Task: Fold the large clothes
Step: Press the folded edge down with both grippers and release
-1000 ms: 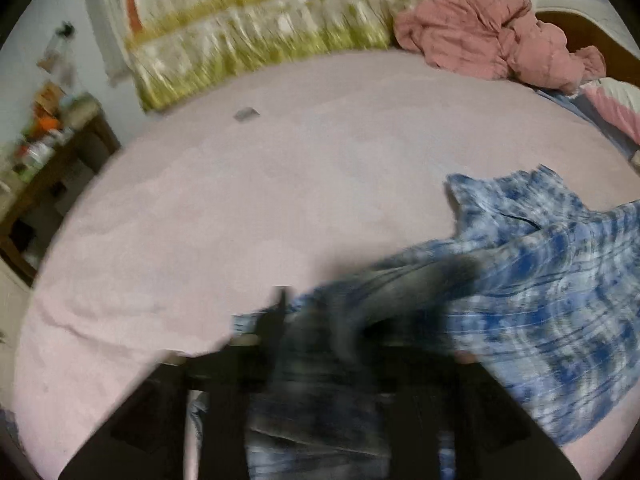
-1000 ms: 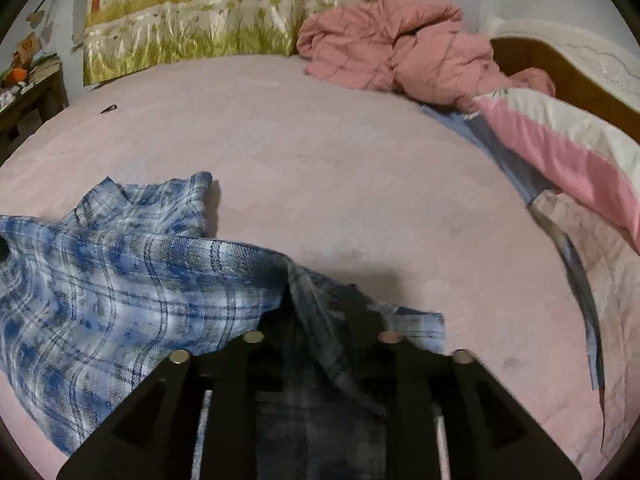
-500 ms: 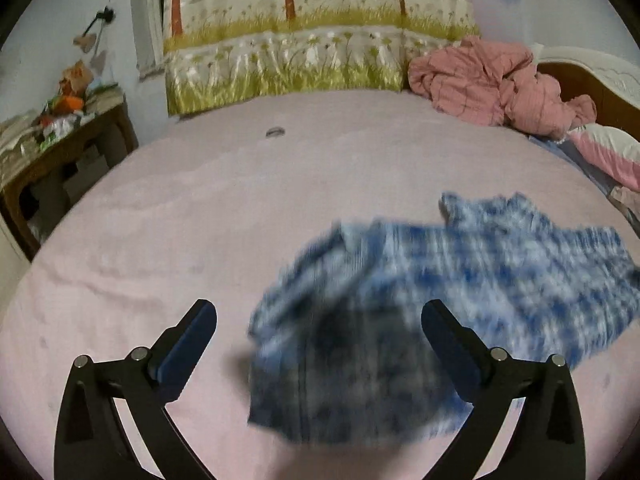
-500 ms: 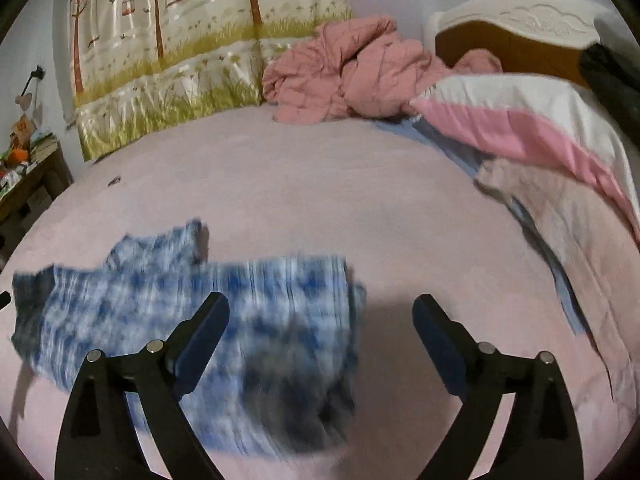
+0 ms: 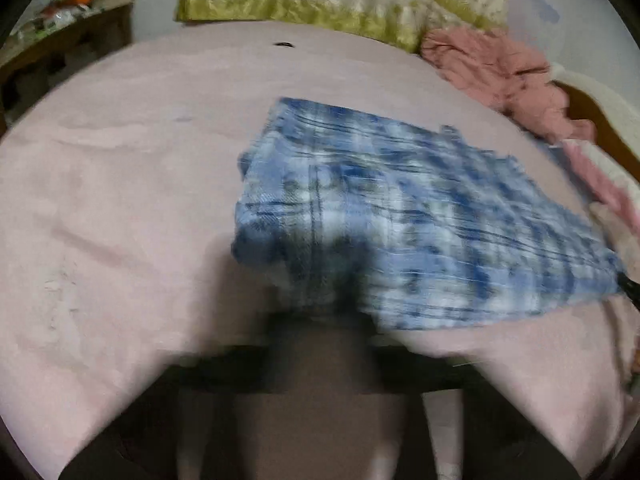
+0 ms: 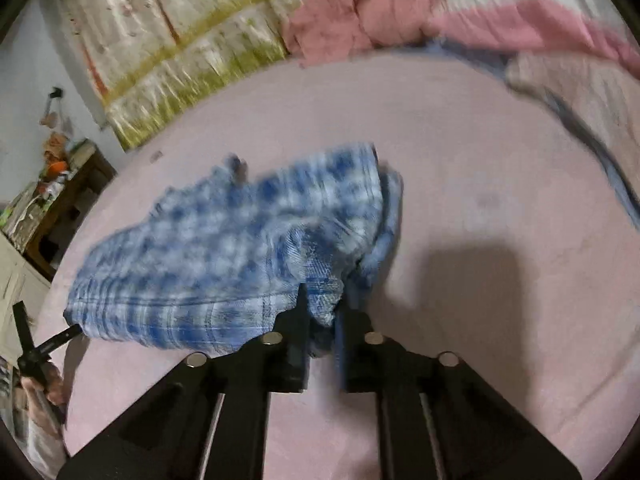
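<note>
A blue and white plaid shirt (image 5: 400,216) lies folded into a rough rectangle on the pink bed cover (image 5: 120,200). My left gripper (image 5: 320,312) is blurred at the shirt's near edge; its fingers look close together with cloth over them. In the right wrist view the same shirt (image 6: 240,248) hangs between both grippers. My right gripper (image 6: 322,316) is shut on the shirt's near right corner. The left gripper's tip (image 6: 60,336) shows at the shirt's left corner.
A crumpled pink quilt (image 5: 500,76) and pink and white pillows (image 6: 540,20) lie at the head of the bed. A patterned curtain (image 6: 180,40) hangs behind. A cluttered wooden side table (image 6: 52,200) stands at the left.
Half a second ago both grippers were open above the dropped shirt. Now both have closed in on the shirt's near edge, at opposite corners.
</note>
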Demonstrator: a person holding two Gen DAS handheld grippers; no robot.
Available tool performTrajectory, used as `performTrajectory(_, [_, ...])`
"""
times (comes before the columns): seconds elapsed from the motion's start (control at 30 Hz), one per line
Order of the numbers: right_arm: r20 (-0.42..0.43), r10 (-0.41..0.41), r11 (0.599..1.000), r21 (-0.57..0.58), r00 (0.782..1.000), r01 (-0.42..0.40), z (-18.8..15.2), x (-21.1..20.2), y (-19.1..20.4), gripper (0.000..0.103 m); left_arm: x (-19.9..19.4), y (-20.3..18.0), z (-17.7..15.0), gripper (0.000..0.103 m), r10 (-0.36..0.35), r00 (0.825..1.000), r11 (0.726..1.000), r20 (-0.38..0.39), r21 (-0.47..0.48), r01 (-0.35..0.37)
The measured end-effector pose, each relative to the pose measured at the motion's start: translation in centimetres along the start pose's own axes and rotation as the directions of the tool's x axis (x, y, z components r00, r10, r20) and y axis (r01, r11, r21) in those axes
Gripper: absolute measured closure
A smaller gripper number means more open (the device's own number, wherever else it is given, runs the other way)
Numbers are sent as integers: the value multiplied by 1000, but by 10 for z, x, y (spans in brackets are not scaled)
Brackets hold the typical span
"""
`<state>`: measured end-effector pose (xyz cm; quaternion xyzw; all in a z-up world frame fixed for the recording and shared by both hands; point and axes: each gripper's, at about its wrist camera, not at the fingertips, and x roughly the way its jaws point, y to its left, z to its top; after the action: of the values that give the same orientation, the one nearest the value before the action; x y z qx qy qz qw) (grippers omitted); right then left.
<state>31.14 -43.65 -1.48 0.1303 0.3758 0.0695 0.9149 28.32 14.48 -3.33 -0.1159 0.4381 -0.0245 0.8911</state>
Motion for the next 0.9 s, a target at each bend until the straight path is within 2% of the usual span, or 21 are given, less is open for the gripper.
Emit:
performTrajectory(0.03, [43,-25,999,-37,999,26,3,-7,6,96,-6,0,0,92,2,1000,1000,23,-14,-1])
performTrajectory(0.13, [125,-16,991,-129,992,32,7,-37,26,95,-33,-1,-4,92,24,995,1000,99,-15,-23])
performTrajectory(0.2, [71,-52,990,-124,996,60,3,-37,25,90,-41,1,-12,92,26,996,999,83,-41,-22])
performTrajectory(0.23, [30,-59,993,-99,998,61,-2,-32,17,82,-41,0,-18,92,43,996,999,73,-34,-41])
performTrajectory(0.27, [4,-79,994,-73,997,79,-9,-26,8,78,-40,-2,-23,92,68,995,998,67,-13,-67])
performTrajectory(0.33, [-29,-178,983,-46,984,177,-14,-14,-9,68,-34,-13,-32,92,139,988,989,62,50,-142])
performTrajectory(0.4, [-25,-131,991,5,991,132,-8,-12,-23,65,-29,-20,-34,92,184,980,978,71,84,-190])
performTrajectory(0.43, [-14,-89,995,45,996,89,-4,-14,-30,59,-27,-19,-33,92,187,980,978,74,80,-193])
performTrajectory(0.5, [-4,-9,995,95,1000,9,1,-13,-37,52,-19,-12,-33,92,162,985,986,61,33,-165])
performTrajectory(0.6, [-17,38,993,113,999,-36,4,0,-35,52,-14,-7,-34,92,146,987,989,60,12,-147])
performTrajectory(0.63, [-35,24,995,102,999,-20,5,10,-31,58,-14,-9,-35,92,158,985,987,65,24,-160])
performTrajectory(0.67, [-51,3,996,90,999,2,5,17,-30,69,-13,-11,-35,92,168,984,985,67,33,-170])
performTrajectory(0.7, [-63,-3,997,76,998,7,5,25,-28,102,-12,-13,-36,92,179,981,982,70,42,-182])
performTrajectory(0.73, [-64,3,997,71,998,2,5,29,-23,101,-13,-14,-36,92,183,980,981,74,45,-187])
performTrajectory(0.8, [57,-15,997,76,998,11,8,5,-14,101,-14,-14,-36,92,184,980,981,80,44,-188])
performTrajectory(0.87, [183,-23,1000,-15,983,26,10,-31,5,101,-12,-14,-35,92,186,980,981,75,44,-189])
performTrajectory(0.9, [201,-48,996,-65,978,62,10,-38,15,101,-11,-14,-36,92,191,979,980,69,48,-194])
